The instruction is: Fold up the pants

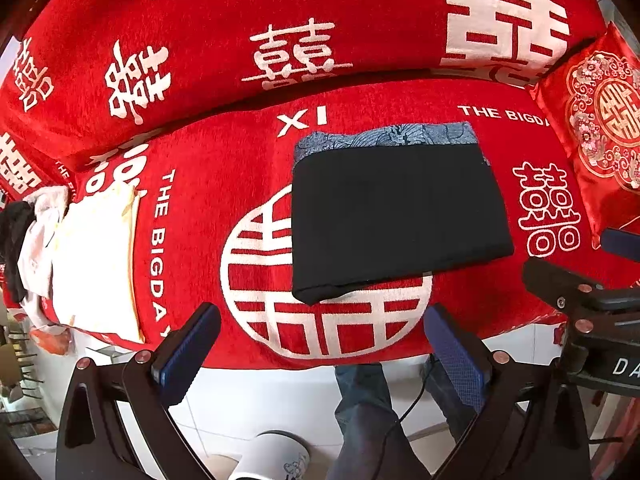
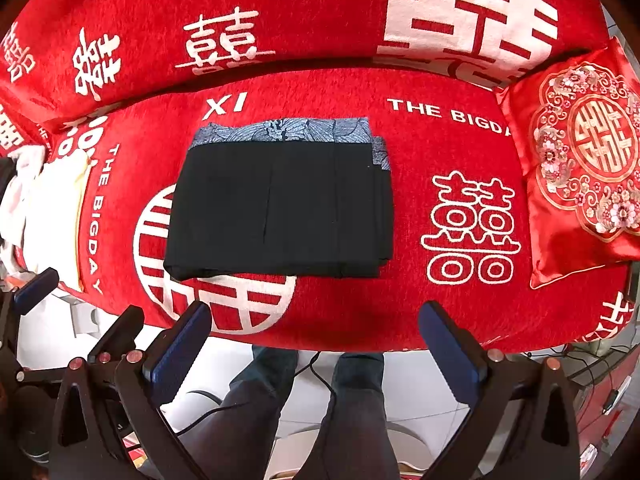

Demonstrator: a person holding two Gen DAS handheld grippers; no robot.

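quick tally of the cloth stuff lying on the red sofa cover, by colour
black: 1, the folded pants with a blue patterned band along the far edge
white or cream: 1 pile of folded laundry at the left end
red: 1 embroidered cushion at the right end
total: 3

ahead of both grippers: folded pants (image 2: 280, 208) on the sofa seat (image 2: 400, 300) | right of them: open red seat up to the cushion (image 2: 580, 168) | left: white clothes pile (image 1: 92, 264) blocks
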